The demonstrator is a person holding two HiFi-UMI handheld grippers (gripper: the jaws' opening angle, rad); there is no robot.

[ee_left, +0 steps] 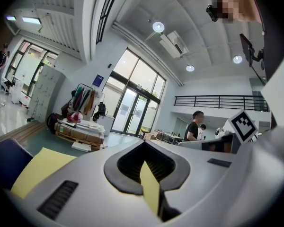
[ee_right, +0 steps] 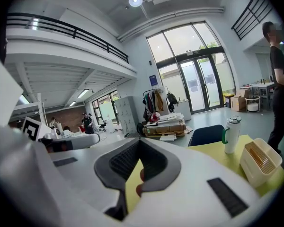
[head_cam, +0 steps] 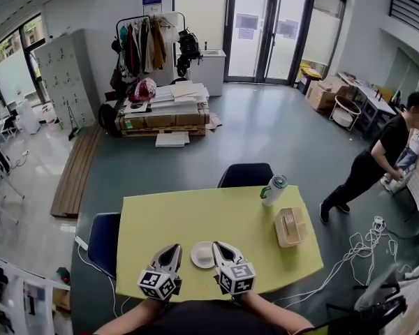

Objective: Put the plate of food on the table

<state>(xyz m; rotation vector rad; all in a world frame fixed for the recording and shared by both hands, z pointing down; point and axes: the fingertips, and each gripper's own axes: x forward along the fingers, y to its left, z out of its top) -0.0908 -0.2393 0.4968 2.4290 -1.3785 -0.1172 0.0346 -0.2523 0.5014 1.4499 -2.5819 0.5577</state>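
Judging from the layout, the placing step appears complete or nearly so. The plate (head_cam: 202,255) stands flat on the yellow table (head_cam: 160,218), near the edge closest to the operator and between the 2 grippers. What lies on the plate is too small to identify in the head view.

Left gripper (head_cam: 172,251): the jaws are closed tip to tip with nothing between them (its own view shows only a sliver of yellow table through the slot below the tips). It sits just left of the plate, and a strip of table shows between the 2.

Right gripper (head_cam: 219,250): the jaws are fully closed and grip nothing. The tip lies just beside the plate's right rim; the head view does not show whether it touches. A small reddish shape appears in the slot in the right gripper view and cannot be identified.

Next move (a judgement only):
1. If the plate is in its final place, both grippers need only draw back toward the operator, straight and level, so that the right tip does not drag the rim.
2. If the plate must go further in, 1 gripper has to open before it can take the rim. The white tumbler (head_cam: 273,190) and the beige container (head_cam: 291,227) stand well apart from the plate, toward the table's right side.
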